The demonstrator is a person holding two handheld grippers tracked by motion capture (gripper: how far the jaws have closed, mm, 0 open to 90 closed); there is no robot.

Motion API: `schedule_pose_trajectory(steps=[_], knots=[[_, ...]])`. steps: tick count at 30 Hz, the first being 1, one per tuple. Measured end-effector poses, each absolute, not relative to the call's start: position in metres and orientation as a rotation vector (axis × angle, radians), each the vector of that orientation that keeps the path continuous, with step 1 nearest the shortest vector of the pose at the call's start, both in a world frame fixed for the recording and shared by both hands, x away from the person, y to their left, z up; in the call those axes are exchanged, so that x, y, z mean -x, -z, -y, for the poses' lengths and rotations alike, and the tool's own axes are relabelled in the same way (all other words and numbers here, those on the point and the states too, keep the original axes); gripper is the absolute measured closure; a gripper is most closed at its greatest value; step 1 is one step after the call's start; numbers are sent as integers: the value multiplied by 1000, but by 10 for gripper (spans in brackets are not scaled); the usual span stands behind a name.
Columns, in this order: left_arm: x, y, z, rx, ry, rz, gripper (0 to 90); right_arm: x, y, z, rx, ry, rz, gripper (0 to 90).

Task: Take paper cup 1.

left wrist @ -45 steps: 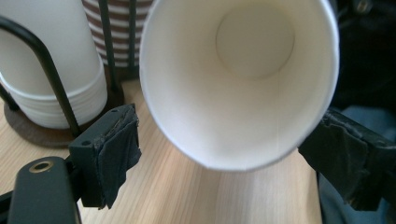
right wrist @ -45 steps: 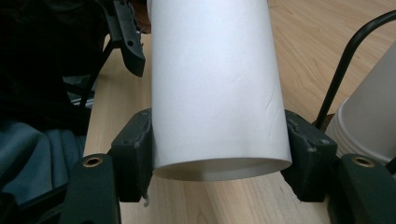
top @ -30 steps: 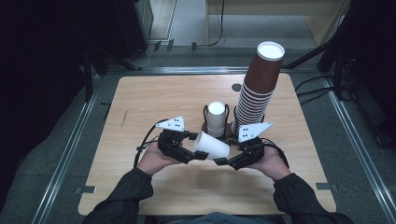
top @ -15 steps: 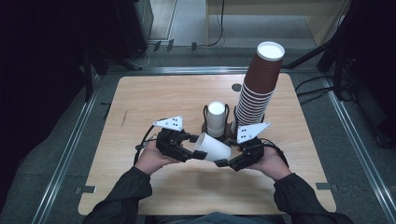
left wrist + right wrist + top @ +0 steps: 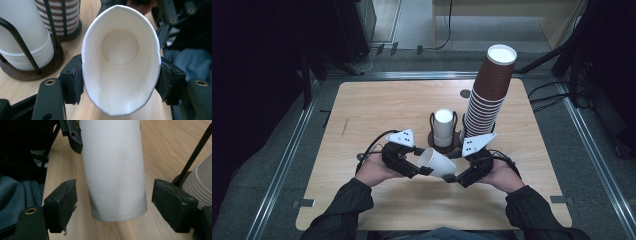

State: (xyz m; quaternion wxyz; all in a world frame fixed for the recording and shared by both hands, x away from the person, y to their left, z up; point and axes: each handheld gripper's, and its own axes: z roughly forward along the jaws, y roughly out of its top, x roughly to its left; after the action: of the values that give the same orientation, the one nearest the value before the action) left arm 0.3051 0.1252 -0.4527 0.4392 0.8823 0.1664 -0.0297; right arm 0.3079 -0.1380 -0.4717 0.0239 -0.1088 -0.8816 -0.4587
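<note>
Step in hand: we judge this a hand-over of one white cup [image 5: 436,161] from hand to hand, held on its side low over the table [image 5: 377,105], just in front of the two racks.
Left gripper [image 5: 120,82]: closed on the cup at its open rim — the pads [image 5: 75,80] press it from both sides and the mouth is squashed into an oval. In the high view this gripper [image 5: 404,161] sits at the cup's left end.
Right gripper [image 5: 120,205]: its jaws have just been opening; the cup's closed end lies between them, but a gap shows on each side and neither pad [image 5: 63,202] touches it. In the high view this gripper [image 5: 472,165] is at the cup's right end.
Next move: as we read it, the right hand must draw back off the cup's base without knocking it, and the left then carries the cup alone — a light grip, since the rim is already bent.
White cup: empty; we see its bare round bottom from the left gripper view.
Near rack [image 5: 432,137]: a wire stand holding a short stack of white cups [image 5: 443,127], bottoms up.
Far rack: a tall stack of brown cups [image 5: 487,95], also upside down, leaning a little to the right; we cannot see inside any of them.
</note>
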Motion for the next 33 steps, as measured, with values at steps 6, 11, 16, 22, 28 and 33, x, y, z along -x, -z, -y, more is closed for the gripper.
schedule_pose_trajectory(steps=[6,11,16,22,28,33], knots=[[-303,459,-113,-2330,57,-394,325,-305,482,131,304,1293,2814,225],[-302,462,-105,-2402,28,-372,323,-305,490,124,279,1223,2863,228],[-301,462,-98,-2433,22,-373,322,-304,497,119,263,1178,2881,251],[-299,463,-92,-2449,11,-347,303,-303,504,114,250,1140,2891,317],[-301,465,-92,-2455,9,-342,260,-302,503,113,233,1145,2894,347],[-300,461,-96,-2411,-26,-355,133,-306,500,118,254,1187,2880,347]])
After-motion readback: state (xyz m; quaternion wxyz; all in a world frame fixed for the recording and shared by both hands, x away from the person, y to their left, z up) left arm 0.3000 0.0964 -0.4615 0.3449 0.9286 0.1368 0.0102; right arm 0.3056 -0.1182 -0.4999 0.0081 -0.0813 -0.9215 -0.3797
